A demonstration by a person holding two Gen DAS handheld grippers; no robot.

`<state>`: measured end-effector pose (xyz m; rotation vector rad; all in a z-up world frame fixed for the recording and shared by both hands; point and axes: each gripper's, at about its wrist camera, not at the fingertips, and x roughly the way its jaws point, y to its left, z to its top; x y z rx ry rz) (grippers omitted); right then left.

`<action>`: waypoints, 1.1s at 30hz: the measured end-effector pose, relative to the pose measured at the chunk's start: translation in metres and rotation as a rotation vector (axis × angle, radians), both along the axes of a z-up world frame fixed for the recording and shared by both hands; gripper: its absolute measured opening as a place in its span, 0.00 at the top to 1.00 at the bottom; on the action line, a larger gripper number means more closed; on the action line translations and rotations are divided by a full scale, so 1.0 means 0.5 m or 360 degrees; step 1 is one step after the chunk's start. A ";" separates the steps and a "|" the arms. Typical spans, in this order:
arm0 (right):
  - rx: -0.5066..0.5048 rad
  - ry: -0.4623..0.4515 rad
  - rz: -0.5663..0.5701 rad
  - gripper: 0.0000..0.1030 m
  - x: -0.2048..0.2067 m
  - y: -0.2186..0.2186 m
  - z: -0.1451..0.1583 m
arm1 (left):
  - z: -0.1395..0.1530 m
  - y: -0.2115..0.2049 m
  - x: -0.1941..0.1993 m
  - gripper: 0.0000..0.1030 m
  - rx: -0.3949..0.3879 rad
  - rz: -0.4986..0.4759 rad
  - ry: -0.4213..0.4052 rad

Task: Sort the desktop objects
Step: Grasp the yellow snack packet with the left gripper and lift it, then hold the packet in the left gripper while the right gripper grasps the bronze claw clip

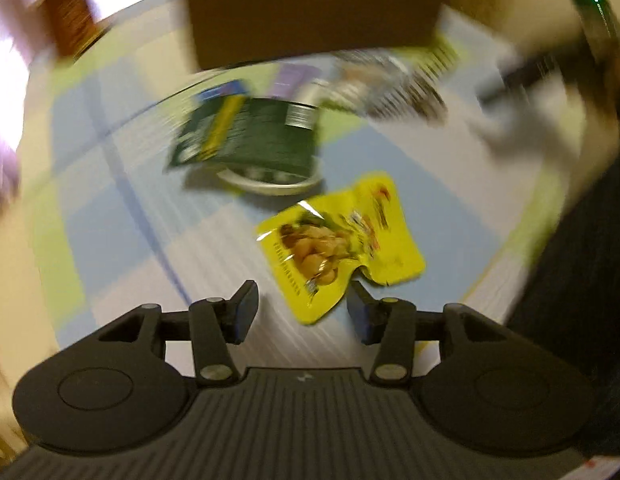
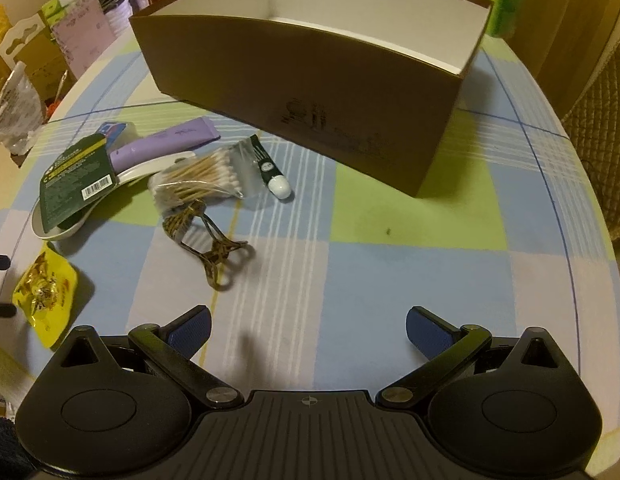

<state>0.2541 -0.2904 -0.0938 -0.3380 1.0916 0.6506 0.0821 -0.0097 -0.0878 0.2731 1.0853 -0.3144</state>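
**Yellow snack packet lies loose just ahead of the left claw**

The left claw [image 1: 302, 312] hangs over the checked desk [image 1: 122, 240] with its jaws partly spread and nothing pinched between them. A yellow snack packet [image 1: 341, 244] lies flat on the desk just ahead of the claw's tips, slightly toward its right finger, its near corner reaching into the gap between the two fingers; whether it touches them cannot be told through the blur. Farther ahead of that claw a dark green packet [image 1: 250, 136] rests across a white dish [image 1: 270, 188], and a brown cardboard box [image 1: 310, 16] stands beyond.

The right claw [image 2: 308, 330] is spread wide and empty above bare cloth. Ahead and to its left lie a bag of cotton swabs [image 2: 198, 180], a small tube with a white cap [image 2: 270, 168] and a purple tube [image 2: 170, 140]; the open box stands straight ahead.
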 end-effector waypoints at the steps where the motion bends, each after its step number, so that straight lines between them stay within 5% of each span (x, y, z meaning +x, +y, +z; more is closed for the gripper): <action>1: -0.0003 0.0003 -0.0012 0.02 0.000 -0.004 -0.001 | -0.007 -0.010 0.000 0.56 0.0057 -0.0082 -0.0004; 8: -0.0025 0.0034 -0.0092 0.02 -0.005 -0.030 -0.012 | -0.036 -0.051 0.015 0.53 0.0291 -0.0355 -0.0097; 15: -0.0026 0.0046 -0.0104 0.02 -0.010 -0.034 -0.017 | -0.038 -0.068 0.029 0.70 0.0261 -0.0438 -0.0088; 19: -0.0021 0.0050 -0.0102 0.02 -0.012 -0.033 -0.018 | -0.008 -0.054 0.038 0.85 0.0116 -0.0322 -0.0072; 33: 0.0008 0.0045 -0.0066 0.02 -0.009 -0.018 -0.018 | 0.066 0.027 0.046 1.00 -0.0297 0.0152 -0.0029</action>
